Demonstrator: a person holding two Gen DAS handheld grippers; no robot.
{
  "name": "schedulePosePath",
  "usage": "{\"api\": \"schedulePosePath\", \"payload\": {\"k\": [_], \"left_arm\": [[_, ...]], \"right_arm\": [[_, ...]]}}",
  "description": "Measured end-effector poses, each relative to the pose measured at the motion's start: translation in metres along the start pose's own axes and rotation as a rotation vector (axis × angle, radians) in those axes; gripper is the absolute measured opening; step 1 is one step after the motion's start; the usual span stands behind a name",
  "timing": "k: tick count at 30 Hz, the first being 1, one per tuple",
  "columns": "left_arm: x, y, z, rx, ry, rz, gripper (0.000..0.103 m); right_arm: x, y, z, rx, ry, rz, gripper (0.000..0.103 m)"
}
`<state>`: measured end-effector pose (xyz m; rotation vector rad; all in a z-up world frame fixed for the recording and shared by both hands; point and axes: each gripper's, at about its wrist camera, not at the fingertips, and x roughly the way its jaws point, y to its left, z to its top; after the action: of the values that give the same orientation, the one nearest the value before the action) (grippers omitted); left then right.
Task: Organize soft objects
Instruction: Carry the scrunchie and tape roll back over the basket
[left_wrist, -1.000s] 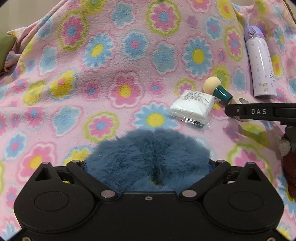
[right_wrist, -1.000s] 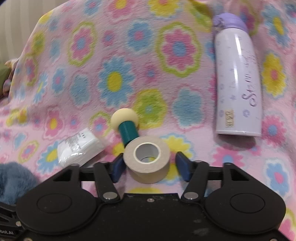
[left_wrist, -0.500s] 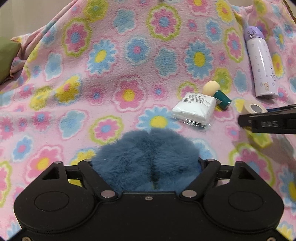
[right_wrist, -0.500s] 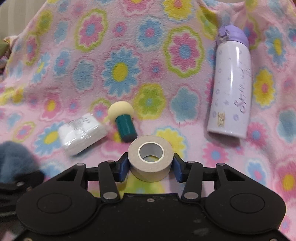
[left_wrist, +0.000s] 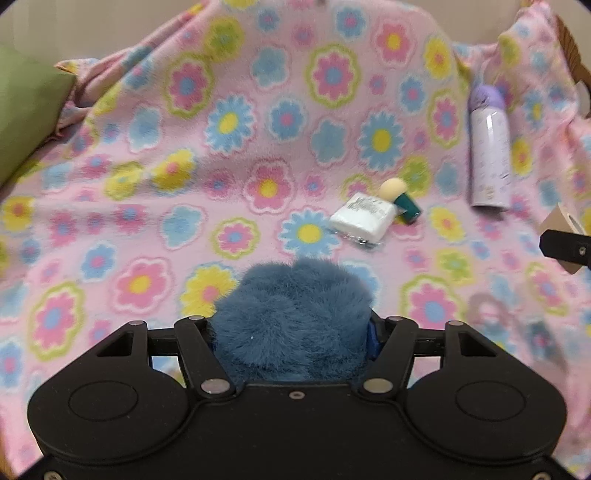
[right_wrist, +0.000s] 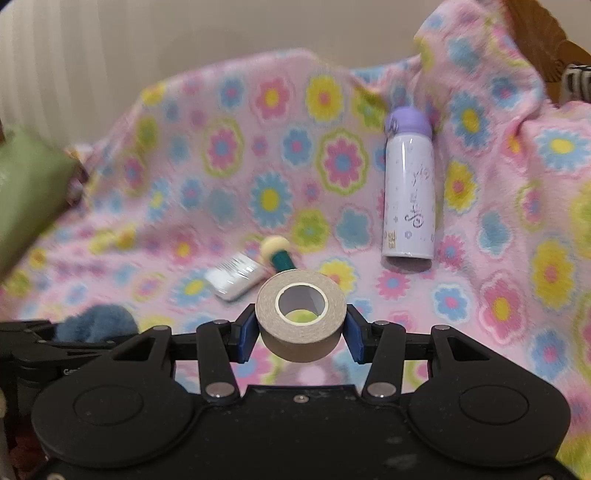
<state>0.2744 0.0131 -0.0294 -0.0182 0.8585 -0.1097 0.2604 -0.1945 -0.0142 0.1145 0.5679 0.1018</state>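
My left gripper (left_wrist: 295, 325) is shut on a fluffy blue plush (left_wrist: 291, 314) and holds it above the flowered pink blanket (left_wrist: 184, 184). My right gripper (right_wrist: 300, 328) is shut on a beige tape roll (right_wrist: 301, 315), lifted off the blanket (right_wrist: 517, 258). The plush also shows at the lower left of the right wrist view (right_wrist: 96, 325). The tape roll and right gripper show at the right edge of the left wrist view (left_wrist: 561, 225). A white tissue pack (left_wrist: 364, 218) and a makeup sponge with a teal handle (left_wrist: 400, 201) lie side by side on the blanket.
A lilac bottle (left_wrist: 489, 147) lies on the blanket at the right, also in the right wrist view (right_wrist: 408, 192). A green cushion (left_wrist: 26, 118) sits at the left edge. A wooden frame (right_wrist: 554, 48) shows at the far right corner.
Both grippers have lifted and pulled back from the blanket with their loads. The tape roll has left the blanket, and the tissue pack, sponge and bottle now look farther away.
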Motion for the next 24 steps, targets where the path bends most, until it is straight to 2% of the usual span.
{"api": "schedulePosePath", "payload": {"k": [5,10,14,24], "left_arm": [[-0.051,-0.006,-0.001,0.031,0.020,-0.045,0.060],[-0.083,-0.015,-0.018,0.057,0.083,-0.088,0.060],[-0.098,-0.019,-0.040,0.059,0.156,-0.134,0.060],[-0.106,-0.030,-0.089,0.032,0.309,-0.185,0.060]], "right_arm": [[-0.049,0.000,-0.005,0.033,-0.027,0.058,0.047],[-0.079,0.004,-0.019,0.022,0.018,0.091,0.047],[-0.097,0.005,-0.038,0.010,0.095,0.109,0.047],[-0.116,0.018,-0.097,0.003,0.336,0.129,0.048]]}}
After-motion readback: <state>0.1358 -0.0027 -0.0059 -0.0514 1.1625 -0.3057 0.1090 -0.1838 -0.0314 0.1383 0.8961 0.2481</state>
